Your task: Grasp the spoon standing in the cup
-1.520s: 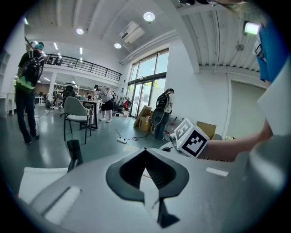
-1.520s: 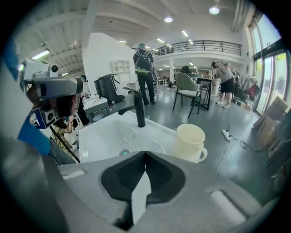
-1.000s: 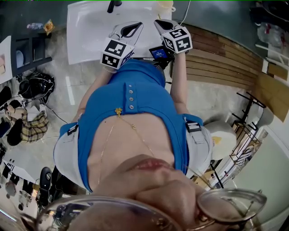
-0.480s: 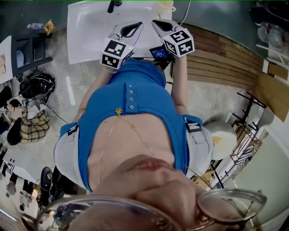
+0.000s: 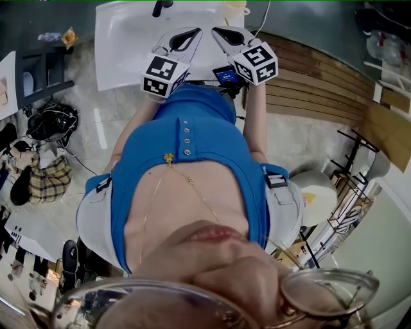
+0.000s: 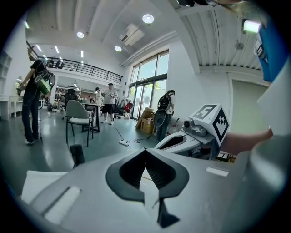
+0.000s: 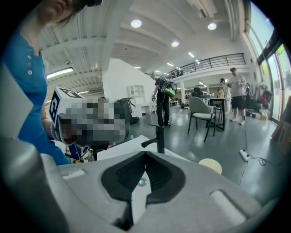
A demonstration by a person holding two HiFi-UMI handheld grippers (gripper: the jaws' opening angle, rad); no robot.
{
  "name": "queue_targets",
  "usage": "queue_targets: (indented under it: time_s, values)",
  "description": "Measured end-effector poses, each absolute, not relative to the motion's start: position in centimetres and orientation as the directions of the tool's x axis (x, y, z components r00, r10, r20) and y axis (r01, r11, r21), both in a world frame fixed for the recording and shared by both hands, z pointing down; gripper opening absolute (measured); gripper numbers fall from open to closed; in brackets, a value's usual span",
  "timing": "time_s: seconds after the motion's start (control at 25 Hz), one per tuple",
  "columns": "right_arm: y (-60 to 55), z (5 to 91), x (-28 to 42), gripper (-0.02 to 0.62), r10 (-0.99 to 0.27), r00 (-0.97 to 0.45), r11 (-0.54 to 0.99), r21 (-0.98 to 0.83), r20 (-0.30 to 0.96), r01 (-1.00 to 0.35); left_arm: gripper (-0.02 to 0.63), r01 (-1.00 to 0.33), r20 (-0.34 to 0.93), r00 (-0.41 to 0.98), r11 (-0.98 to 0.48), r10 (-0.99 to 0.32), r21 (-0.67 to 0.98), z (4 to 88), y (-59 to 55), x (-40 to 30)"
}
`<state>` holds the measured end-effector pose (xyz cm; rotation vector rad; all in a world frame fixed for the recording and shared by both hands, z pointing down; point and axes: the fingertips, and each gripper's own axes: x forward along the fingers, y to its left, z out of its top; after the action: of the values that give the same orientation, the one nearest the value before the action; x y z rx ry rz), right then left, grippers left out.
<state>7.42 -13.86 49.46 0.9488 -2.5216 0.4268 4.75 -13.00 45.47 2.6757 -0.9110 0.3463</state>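
1. A grey floor (image 5: 90,122) lies far below the head view, with a band of wooden boards (image 5: 314,96) at its right side.
2. A person in a blue top (image 5: 192,148) fills the middle of the head view and holds both arms out over the near edge of a white worktop (image 5: 122,45).
3. The left claw (image 5: 192,35) reaches over the worktop with its marker cube (image 5: 164,75) at the near end. In the left gripper view its two dark pads meet at the tip, so the jaws are closed together with nothing between them. Only a slice of white worktop shows through the hollow behind the tip.
4. The right claw (image 5: 219,31) lies just beside the left one, their tips near each other but apart. Its own marker cube (image 5: 257,62) sits on top. In the right gripper view its jaws are likewise closed tip to tip and hold nothing.
5. A black upright fixture (image 7: 159,139) stands at the far side of the worktop, ahead of the right claw.
6. The pale yellow cup (image 5: 235,6) stands at the worktop's far edge, beyond the right claw and apart from it. In the right gripper view it shows to the right of the tip, partly behind the claw's body.
7. The spoon is too small to make out in any view.
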Motion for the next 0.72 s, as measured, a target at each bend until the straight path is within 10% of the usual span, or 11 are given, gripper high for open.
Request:
queue_targets:
  time_s: [0.72]
  values:
    - [-13.7, 45.4, 5.7, 0.003, -0.587, -0.746, 0.77, -0.066, 0.316, -0.634, 0.0, -0.635, 0.258, 0.768, -0.749, -0.586, 0.189, 44.0, -13.4, 4.2]
